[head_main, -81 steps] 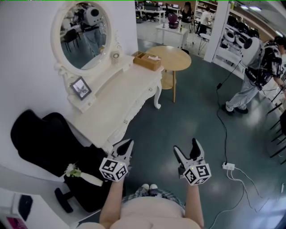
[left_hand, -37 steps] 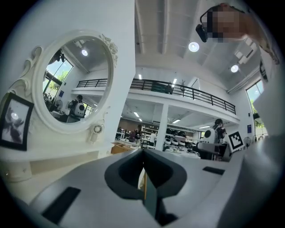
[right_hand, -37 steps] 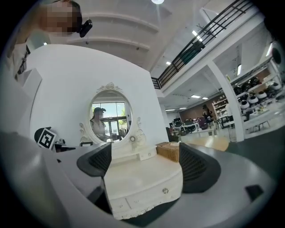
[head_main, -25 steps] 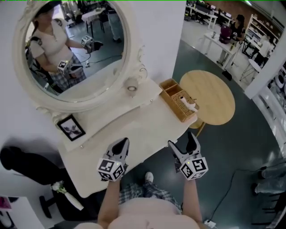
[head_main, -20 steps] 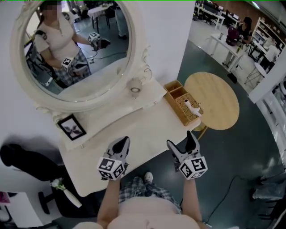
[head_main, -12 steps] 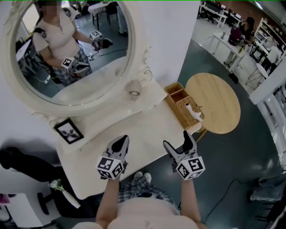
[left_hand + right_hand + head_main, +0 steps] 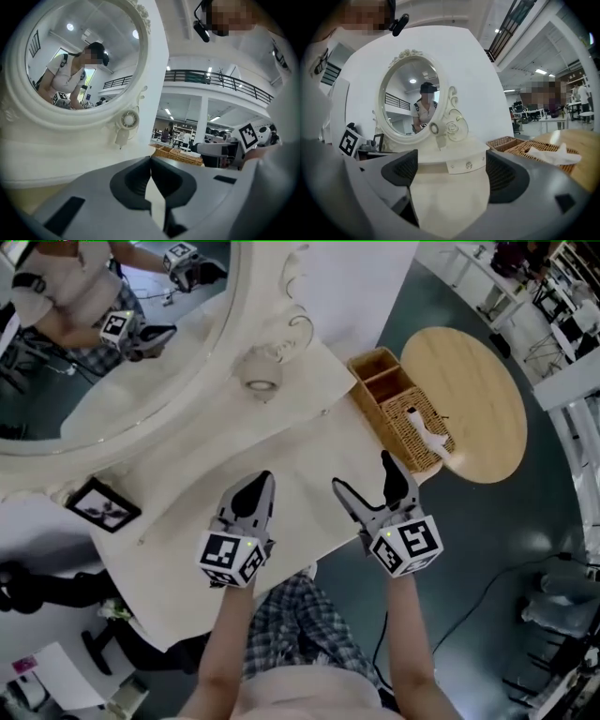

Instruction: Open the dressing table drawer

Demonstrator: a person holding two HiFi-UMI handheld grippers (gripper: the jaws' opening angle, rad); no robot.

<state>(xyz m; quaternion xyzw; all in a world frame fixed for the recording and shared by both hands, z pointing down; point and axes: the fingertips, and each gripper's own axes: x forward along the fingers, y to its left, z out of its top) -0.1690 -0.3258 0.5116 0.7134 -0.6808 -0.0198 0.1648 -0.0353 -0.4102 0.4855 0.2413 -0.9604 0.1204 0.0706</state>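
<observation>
Your left gripper (image 7: 255, 486) hovers over the table (image 7: 309, 451), in front of the mirror (image 7: 94, 343). Its own view shows its jaws pressed together with nothing between them. Your right gripper (image 7: 367, 479) hangs just beside it, toward the mirror's right end. Its jaws are spread wide and empty, and its own view shows only bare tabletop between them.

Only the right gripper view shows the drawer (image 7: 468, 165). It is a small white front with a round knob (image 7: 468, 165), set in the raised shelf under the mirror's right side. It is shut, and it sits straight ahead between the open jaws but well apart from them. From your head camera you see only the top of that shelf, not the drawer front.

The head view alone shows the small frame (image 7: 103, 507) lying below the mirror's left part. The basket (image 7: 403, 409), with a tissue (image 7: 429, 427) in it, stands to the mirror's right. It shows in all three views. In the left gripper view, the right gripper's marker cube (image 7: 248, 135) appears at the far right.
</observation>
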